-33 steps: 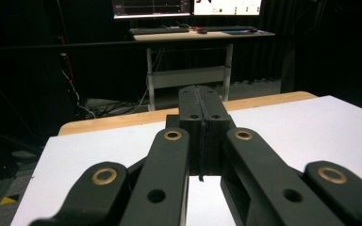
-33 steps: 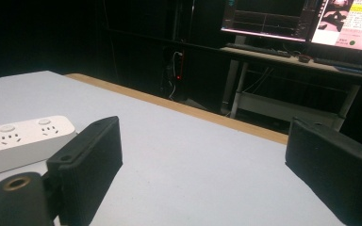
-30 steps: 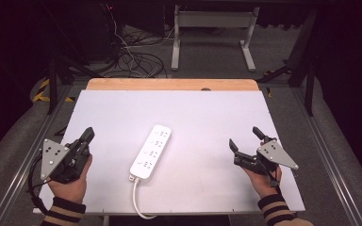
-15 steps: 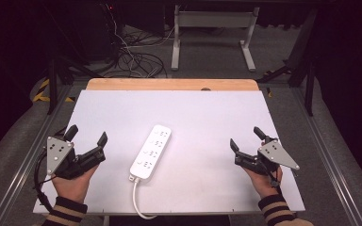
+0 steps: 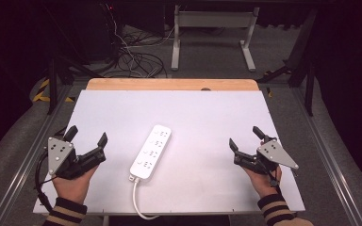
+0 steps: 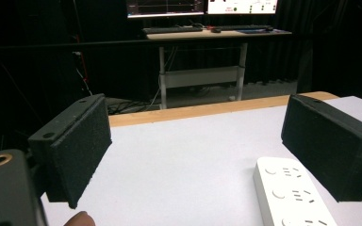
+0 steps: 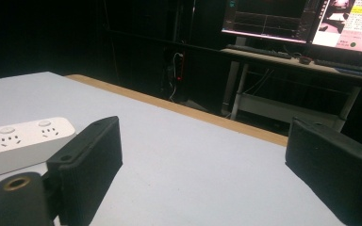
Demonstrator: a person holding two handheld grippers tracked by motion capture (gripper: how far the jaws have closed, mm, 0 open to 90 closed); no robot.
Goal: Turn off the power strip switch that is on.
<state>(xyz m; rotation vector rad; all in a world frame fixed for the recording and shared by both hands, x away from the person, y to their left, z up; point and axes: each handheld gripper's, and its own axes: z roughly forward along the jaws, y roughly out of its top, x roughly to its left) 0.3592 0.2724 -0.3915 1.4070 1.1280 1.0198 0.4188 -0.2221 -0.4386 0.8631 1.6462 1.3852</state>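
**Strip lies between both grippers, nearer the left**

Table [image 5: 207, 108]: white top w/ wood strip along far edge, nothing on it but the strip.

Power strip [image 5: 151, 150]: white, flat on the table, approx centre, a bit toward the near edge. Long axis runs near-to-far, far end tipped slightly to the right. Cord [image 5: 139, 207] exits the near end and drops over the table's front edge.

Left gripper [image 5: 86, 141]: near-left of table, jaws spread wide, nothing between them. Strip is just to its right and slightly fwd. In the left gripper view the strip's socket face [image 6: 294, 195] sits low beside the right-hand jaw, not between the jaws.

Right gripper [image 5: 246, 139]: near-right, jaws also wide apart, empty. Strip is well apart to its left; in the right gripper view it shows at the far left edge [image 7: 23, 139], outside the jaw gap.

Judgement: left is the nearer hand. Gripping the strip across its narrow width needs the left gripper to swing right so the jaws straddle the long axis; as is, they point past it toward the far edge.
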